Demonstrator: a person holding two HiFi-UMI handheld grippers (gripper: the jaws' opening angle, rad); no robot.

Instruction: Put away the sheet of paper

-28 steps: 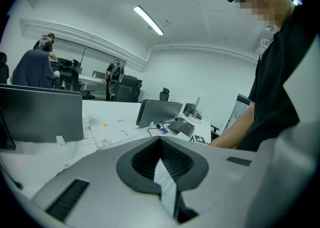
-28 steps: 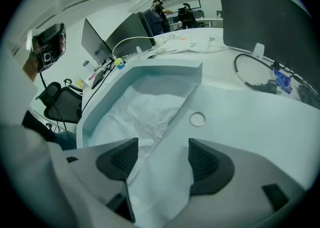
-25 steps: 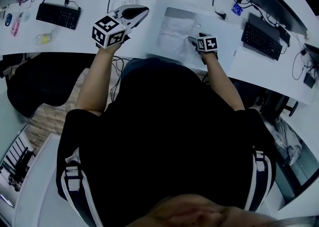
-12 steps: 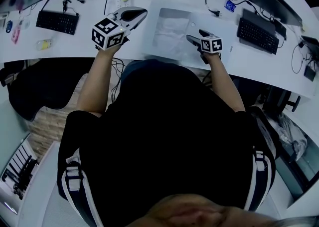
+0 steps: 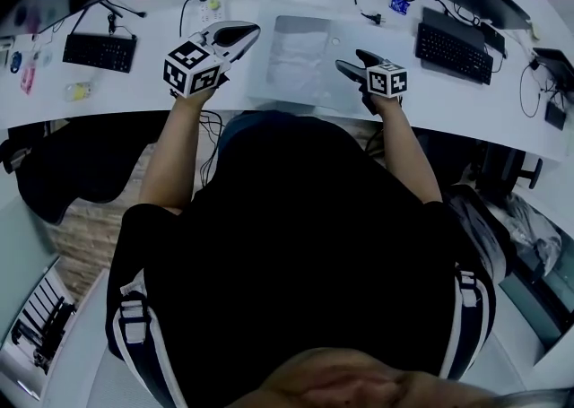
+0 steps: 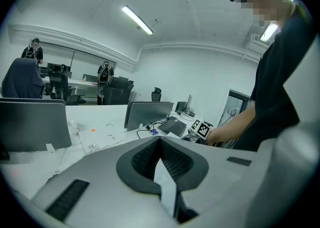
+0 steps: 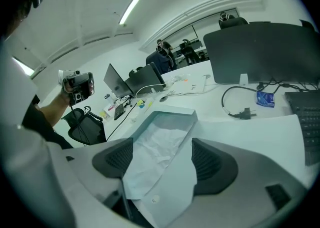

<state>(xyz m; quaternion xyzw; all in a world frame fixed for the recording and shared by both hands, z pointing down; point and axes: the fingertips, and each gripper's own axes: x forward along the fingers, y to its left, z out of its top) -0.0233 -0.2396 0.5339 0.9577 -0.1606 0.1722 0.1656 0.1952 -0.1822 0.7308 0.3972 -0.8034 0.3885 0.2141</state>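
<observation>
Although the sheet of paper (image 5: 303, 56) was laid in the open folder (image 7: 182, 172), right gripper (image 5: 348, 67) just opened wide and empty, left gripper (image 5: 249, 32) closed, it could be snagged by a hasty flap closing.

We see the sheet of paper (image 7: 159, 148) as thin white paper, matt and much wrinkled. The folder (image 7: 176, 184) looks like smooth, whitish plastic. The desk (image 5: 466, 108) is white, smooth and matt. The right gripper (image 7: 162, 144) has a shell of matt grey plastic, and its pads (image 7: 210, 163) are dark and finely ribbed, like rubber. The person's shirt (image 5: 305, 236) is black cloth.
</observation>
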